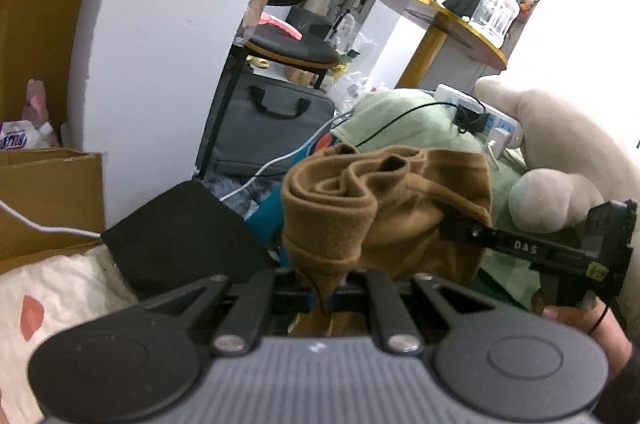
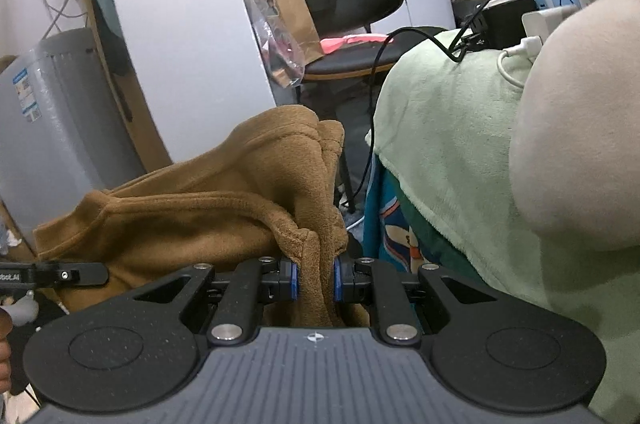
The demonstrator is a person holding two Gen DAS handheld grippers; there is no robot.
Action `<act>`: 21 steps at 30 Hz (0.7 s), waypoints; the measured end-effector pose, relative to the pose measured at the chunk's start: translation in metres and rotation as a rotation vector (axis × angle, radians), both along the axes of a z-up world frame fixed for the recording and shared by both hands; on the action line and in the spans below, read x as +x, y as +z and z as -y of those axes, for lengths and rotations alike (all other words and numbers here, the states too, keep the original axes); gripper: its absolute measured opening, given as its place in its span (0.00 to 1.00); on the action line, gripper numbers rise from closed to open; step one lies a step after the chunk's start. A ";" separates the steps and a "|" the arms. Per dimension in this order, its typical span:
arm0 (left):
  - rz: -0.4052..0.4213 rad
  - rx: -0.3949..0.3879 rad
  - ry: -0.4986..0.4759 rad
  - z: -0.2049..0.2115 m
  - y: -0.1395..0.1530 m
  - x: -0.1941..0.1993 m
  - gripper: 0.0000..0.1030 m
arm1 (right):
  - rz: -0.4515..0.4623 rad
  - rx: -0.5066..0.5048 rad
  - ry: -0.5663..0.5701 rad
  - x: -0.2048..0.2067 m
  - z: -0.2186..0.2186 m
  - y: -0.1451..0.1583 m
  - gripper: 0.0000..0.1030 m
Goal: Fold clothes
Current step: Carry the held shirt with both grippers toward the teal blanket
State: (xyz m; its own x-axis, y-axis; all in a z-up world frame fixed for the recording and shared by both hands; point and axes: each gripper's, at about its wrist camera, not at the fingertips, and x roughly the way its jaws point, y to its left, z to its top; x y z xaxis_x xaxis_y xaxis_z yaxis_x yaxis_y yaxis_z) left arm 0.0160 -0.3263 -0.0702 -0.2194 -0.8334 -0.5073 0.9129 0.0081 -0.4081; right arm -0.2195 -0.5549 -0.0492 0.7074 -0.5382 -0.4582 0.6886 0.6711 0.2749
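Cluttered room: white wall behind, cardboard box [image 1: 48, 192] at far left, black stool [image 1: 292, 50] and grey laptop bag [image 1: 272, 120] mid-frame, round yellow-edged table [image 1: 460, 24] to the right. Brown fleece garment [image 1: 384, 208] hung bunched between both tools, beside a pale green blanket [image 2: 452, 144]. Left gripper [image 1: 322, 294] was pinched tight on a thin twist of the brown fleece garment. Right gripper [image 2: 315, 282] had its blue pads [image 2: 295, 282] pressed on a thicker hemmed fold. Cream plush shape [image 2: 576, 144] sat far right, against the blanket.
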 end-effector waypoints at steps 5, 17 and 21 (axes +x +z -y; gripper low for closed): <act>-0.012 0.004 -0.001 0.016 -0.014 0.015 0.06 | -0.012 -0.002 0.000 0.016 0.012 -0.013 0.15; -0.032 0.040 0.048 0.034 -0.049 0.050 0.06 | -0.047 0.008 0.045 0.064 0.038 -0.049 0.15; -0.014 0.044 0.063 0.043 -0.053 0.059 0.06 | -0.039 0.042 0.046 0.078 0.050 -0.054 0.16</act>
